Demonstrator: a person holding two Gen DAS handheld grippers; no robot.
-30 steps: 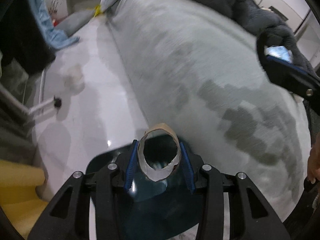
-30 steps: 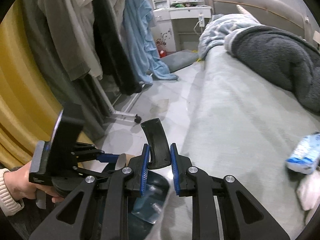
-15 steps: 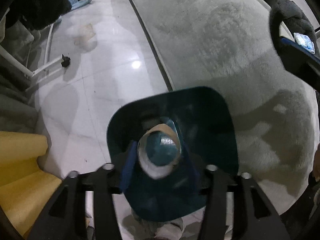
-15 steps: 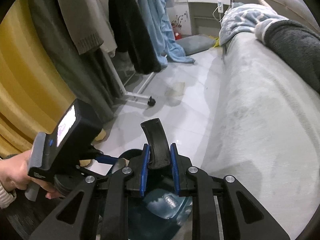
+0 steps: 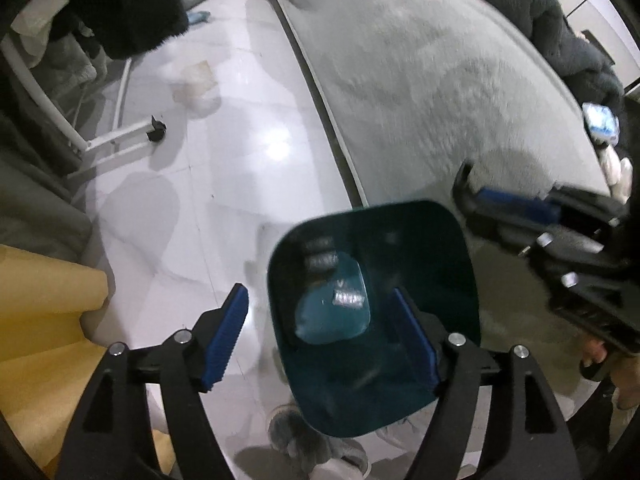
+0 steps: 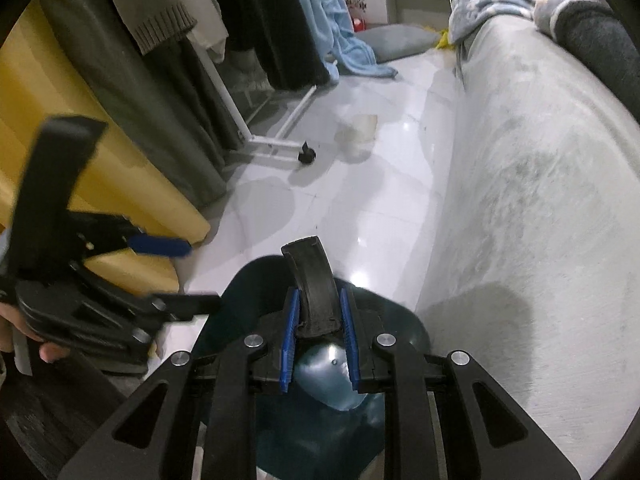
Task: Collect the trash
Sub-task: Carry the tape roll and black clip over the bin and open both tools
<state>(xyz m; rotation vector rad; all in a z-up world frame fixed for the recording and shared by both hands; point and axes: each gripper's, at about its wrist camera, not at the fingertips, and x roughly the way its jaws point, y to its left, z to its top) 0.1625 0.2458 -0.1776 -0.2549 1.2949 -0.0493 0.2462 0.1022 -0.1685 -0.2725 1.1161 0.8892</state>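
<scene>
A dark teal bin (image 5: 400, 240) hangs open below both grippers; a pale bluish item (image 5: 332, 312) lies at its bottom. My left gripper (image 5: 320, 328) is open and empty above the bin's left rim. My right gripper (image 6: 318, 334) is shut on the bin's black handle (image 6: 312, 280) and holds the bin up; the bin's rim also shows in the right wrist view (image 6: 248, 280). The right gripper appears at the right of the left wrist view (image 5: 520, 208). A blue-white packet (image 5: 600, 122) and white tissue (image 5: 612, 160) lie on the grey bed (image 5: 420, 60).
White tiled floor (image 5: 224, 152) lies between the bed and a clothes rack with a caster (image 5: 156, 132). Hanging clothes (image 6: 180, 60) and a yellow curtain (image 6: 60, 92) stand at the left. A dark fleece blanket (image 5: 560, 32) lies on the bed.
My left gripper has opened and the cardboard roll is gone from its fingers. The view has swung over the bin, which the right gripper still holds.
</scene>
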